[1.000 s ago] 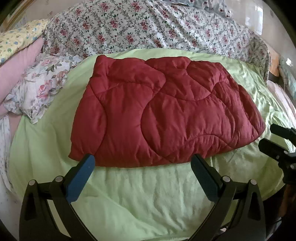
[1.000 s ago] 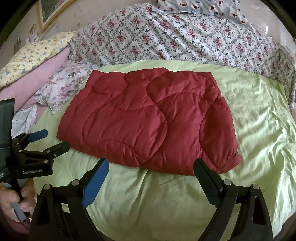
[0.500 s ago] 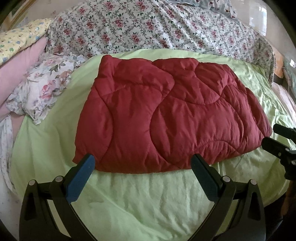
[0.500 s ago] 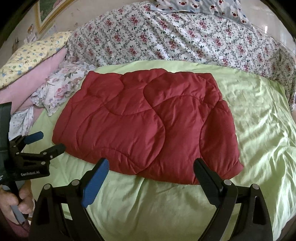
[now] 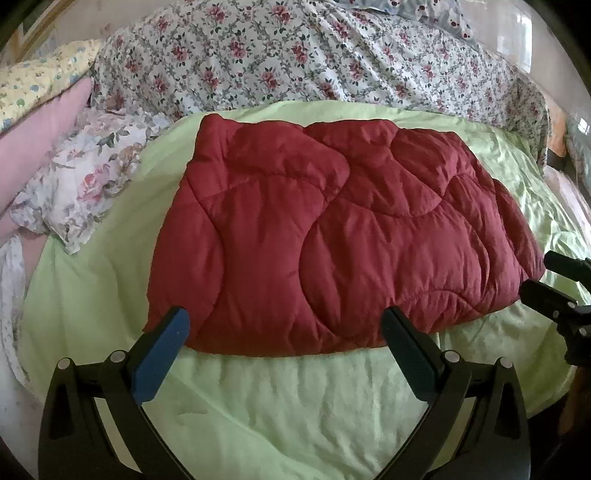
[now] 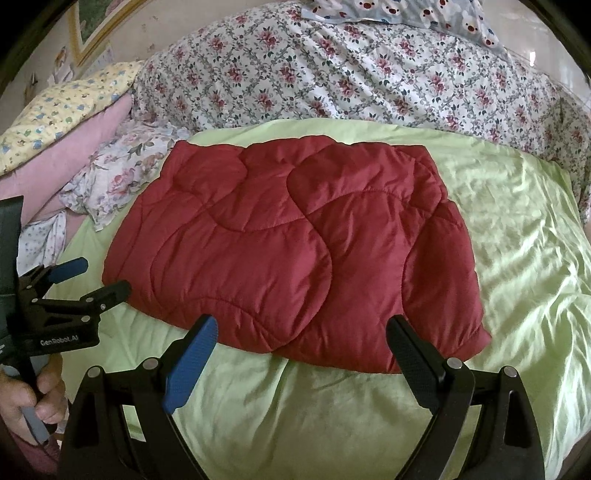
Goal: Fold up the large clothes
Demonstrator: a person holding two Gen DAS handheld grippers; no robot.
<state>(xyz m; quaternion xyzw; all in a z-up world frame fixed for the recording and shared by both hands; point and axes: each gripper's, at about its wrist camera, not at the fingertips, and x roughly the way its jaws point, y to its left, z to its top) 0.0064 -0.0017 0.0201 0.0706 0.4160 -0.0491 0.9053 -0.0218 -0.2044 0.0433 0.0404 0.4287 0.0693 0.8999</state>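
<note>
A light green sheet [image 5: 295, 398] covers the bed and takes up most of both views, wrinkled toward the right side. Behind it rises a long heap of rose-patterned bedding [image 6: 351, 74], with a bear-print pillow [image 6: 406, 14] on top of it and, at the left, a yellow patterned pillow [image 6: 62, 110] above a pink cushion [image 5: 40, 136] and a crumpled floral pillowcase [image 5: 85, 181]. On the middle of the sheet lies the dark red quilted garment [image 5: 332, 240], folded into a rough rectangle and lying flat; what kind of garment it is cannot be made out from its folded shape. The left gripper [image 5: 284, 336] hangs just before the garment's near edge, its fingers spread wide, one blue pad [image 5: 159, 358] and one dark, gripping nothing. The right gripper [image 6: 303, 354] is likewise before the near edge, toward the garment's right half, its jaws wide apart and empty. In the right wrist view a hand [image 6: 26, 402] holds the left gripper's handle at the lower left.
</note>
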